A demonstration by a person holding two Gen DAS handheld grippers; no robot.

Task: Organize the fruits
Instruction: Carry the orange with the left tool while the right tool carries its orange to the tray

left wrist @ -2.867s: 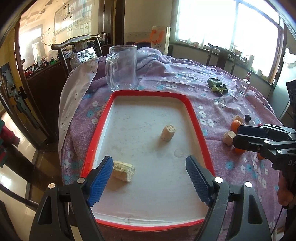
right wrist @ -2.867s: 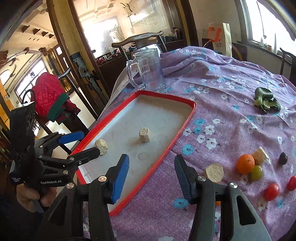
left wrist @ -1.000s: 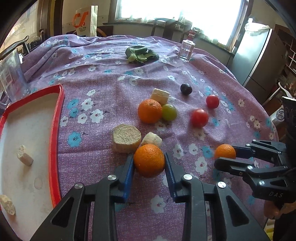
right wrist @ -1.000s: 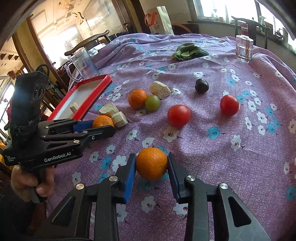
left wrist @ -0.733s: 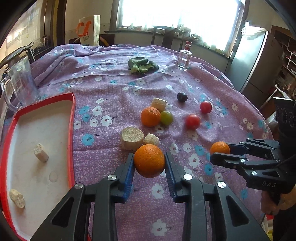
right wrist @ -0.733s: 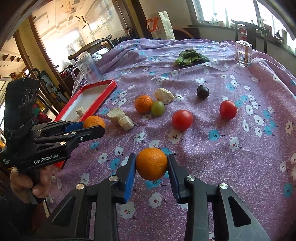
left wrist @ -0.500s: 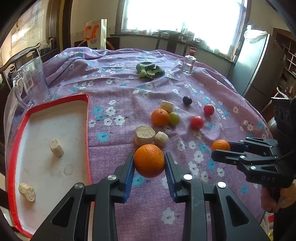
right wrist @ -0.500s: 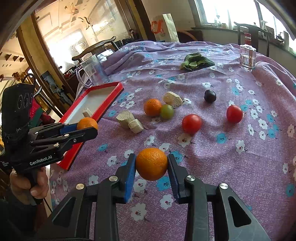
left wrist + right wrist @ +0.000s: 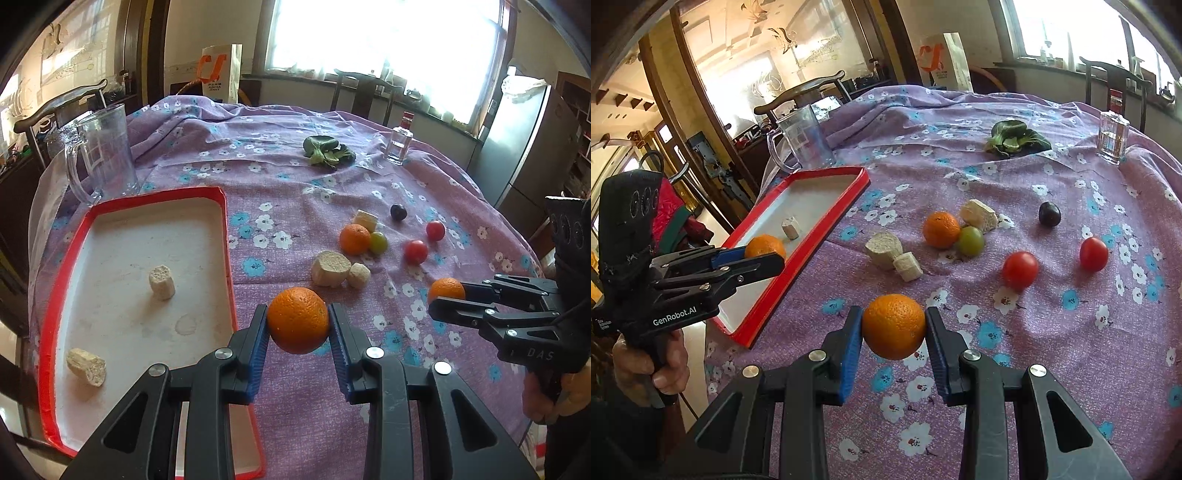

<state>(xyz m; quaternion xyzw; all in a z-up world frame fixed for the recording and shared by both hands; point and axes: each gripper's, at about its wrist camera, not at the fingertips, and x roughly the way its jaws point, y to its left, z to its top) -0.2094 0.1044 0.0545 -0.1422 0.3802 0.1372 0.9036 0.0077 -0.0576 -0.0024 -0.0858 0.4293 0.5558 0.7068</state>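
Observation:
My left gripper is shut on an orange and holds it above the purple flowered cloth, just right of the red-rimmed tray. From the right wrist view, the left gripper and its orange hang over the tray's rim. An orange is also clamped in my right gripper, lifted off the cloth; the right gripper shows at the right of the left wrist view. A third orange, a green grape, two tomatoes and a dark plum lie on the cloth.
Two beige chunks lie in the tray, and three more sit on the cloth near the fruit. A glass mug stands behind the tray. Leafy greens and a small glass bottle are at the far side.
Both grippers have lifted with their oranges held. The left one has drawn back and swung left, so the tray now fills much more of its view.

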